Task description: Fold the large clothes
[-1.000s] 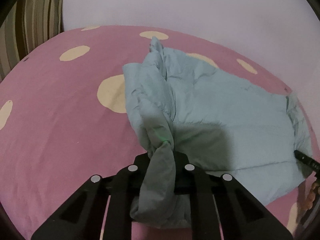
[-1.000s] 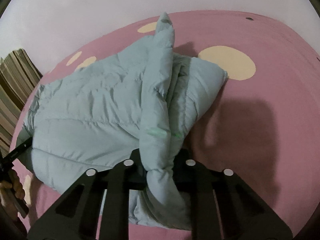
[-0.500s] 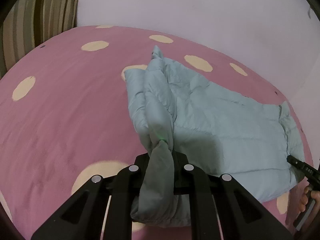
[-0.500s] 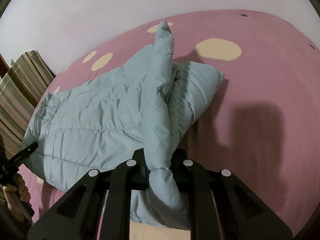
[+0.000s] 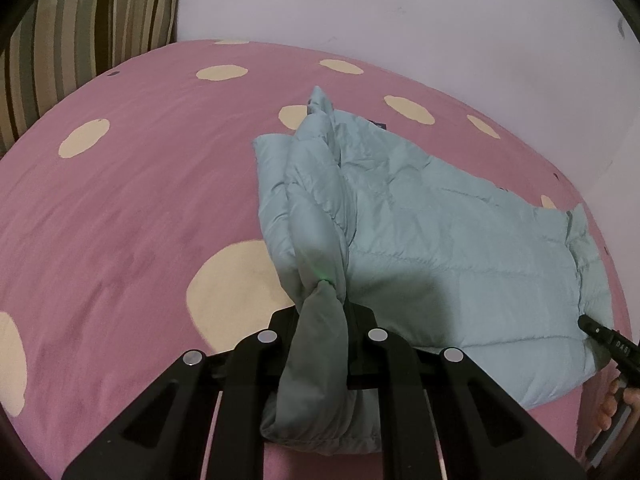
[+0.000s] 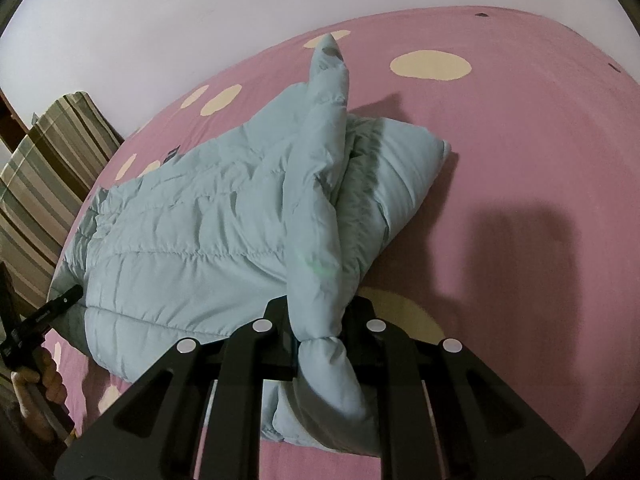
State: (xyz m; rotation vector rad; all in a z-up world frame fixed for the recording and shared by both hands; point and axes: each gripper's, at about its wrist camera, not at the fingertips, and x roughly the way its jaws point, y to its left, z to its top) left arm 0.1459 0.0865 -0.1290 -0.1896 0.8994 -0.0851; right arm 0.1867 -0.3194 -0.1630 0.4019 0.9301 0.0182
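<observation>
Ahead of both sets of jaws we see a pink bedsheet point(image 5: 120, 208) with cream spots, spread under everything and running up to a pale wall point(image 5: 400, 12). Far off to the upper left of our left jaws stands a striped cushion point(image 5: 92, 20); from the right wrist it sits far left, beyond the garment.

On the sheet lies the puffy light-blue jacket point(image 5: 460, 248), quilted and partly doubled over. From the left wrist its body spreads ahead and to the right of the jaws; from the right wrist it spreads ahead and to the left, with a folded pad-like end point(image 6: 400, 176) just right of the raised ridge.

Our left gripper point(image 5: 322, 312) is nearly closed, its jaws pinched on a bunched fold of the jacket that rises out ahead of them and hangs down behind. Our right gripper point(image 6: 318, 320) is likewise clamped tight on a gathered roll of the same jacket, the fabric twisted at the pinch point.

Each camera catches the other gripper's black tip at the jacket's far corner, with a hand point(image 6: 44, 380) holding it.
</observation>
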